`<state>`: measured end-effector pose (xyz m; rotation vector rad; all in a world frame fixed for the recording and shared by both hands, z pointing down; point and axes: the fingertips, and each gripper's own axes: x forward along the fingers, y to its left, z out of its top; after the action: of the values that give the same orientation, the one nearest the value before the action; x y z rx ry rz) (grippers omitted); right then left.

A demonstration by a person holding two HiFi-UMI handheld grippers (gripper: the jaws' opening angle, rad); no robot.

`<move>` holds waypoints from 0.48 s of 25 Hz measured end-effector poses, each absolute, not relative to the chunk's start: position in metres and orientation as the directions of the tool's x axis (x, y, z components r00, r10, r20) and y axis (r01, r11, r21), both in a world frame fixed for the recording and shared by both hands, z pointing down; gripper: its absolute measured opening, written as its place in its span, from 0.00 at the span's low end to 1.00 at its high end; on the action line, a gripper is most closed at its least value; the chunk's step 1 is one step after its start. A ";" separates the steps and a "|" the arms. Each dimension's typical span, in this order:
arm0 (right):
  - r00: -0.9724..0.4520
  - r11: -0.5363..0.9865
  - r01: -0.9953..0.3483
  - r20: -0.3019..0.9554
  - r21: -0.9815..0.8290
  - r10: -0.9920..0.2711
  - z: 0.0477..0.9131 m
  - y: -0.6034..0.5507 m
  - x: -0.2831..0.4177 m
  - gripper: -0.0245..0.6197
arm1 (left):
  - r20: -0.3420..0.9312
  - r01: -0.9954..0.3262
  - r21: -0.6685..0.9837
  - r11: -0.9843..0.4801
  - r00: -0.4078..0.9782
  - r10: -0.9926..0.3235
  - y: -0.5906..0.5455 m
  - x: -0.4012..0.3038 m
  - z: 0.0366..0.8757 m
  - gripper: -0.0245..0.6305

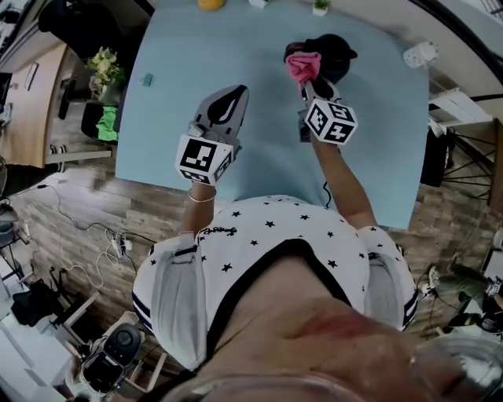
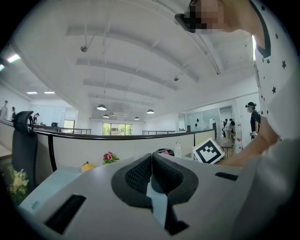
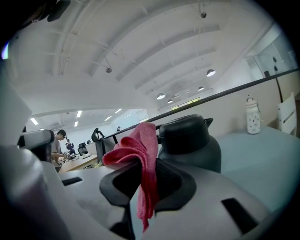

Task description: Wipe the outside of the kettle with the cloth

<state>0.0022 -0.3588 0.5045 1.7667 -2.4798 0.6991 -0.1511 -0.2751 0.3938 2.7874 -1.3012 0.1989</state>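
A dark kettle [image 1: 334, 53] with a black lid stands on the light blue table [image 1: 259, 157] at the far middle; in the right gripper view the kettle [image 3: 194, 145] fills the centre just beyond the jaws. My right gripper [image 1: 308, 85] is shut on a pink cloth [image 1: 302, 66], and the cloth [image 3: 140, 159] bunches above the jaws beside the kettle's left side. My left gripper [image 1: 228, 106] hovers over the table to the kettle's left, shut and holding nothing; in its own view the left gripper [image 2: 151, 168] shows its pads pressed together.
A yellow object [image 1: 211, 4] and a small plant [image 1: 320, 6] sit at the table's far edge, and a white power strip [image 1: 419, 54] lies at the far right corner. A small teal item [image 1: 146, 79] rests near the left edge. A white bottle [image 3: 253, 116] stands behind the kettle.
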 end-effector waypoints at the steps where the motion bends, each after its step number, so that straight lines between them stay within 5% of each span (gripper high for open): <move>1: -0.343 0.243 -0.908 0.272 -0.342 -0.899 0.506 -0.361 0.005 0.14 | 0.145 -0.763 0.003 -0.646 0.640 -0.755 -0.275 -0.151 0.396 0.08; 12: -0.291 0.187 -0.923 0.295 -0.335 -0.910 0.513 -0.375 0.008 0.14 | 0.164 -0.773 0.031 -0.634 0.630 -0.759 -0.277 -0.168 0.404 0.08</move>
<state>0.0080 -0.3748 0.5133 1.8526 -2.3970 0.7129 -0.1677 -0.2773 0.4041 2.7468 -1.2947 0.2066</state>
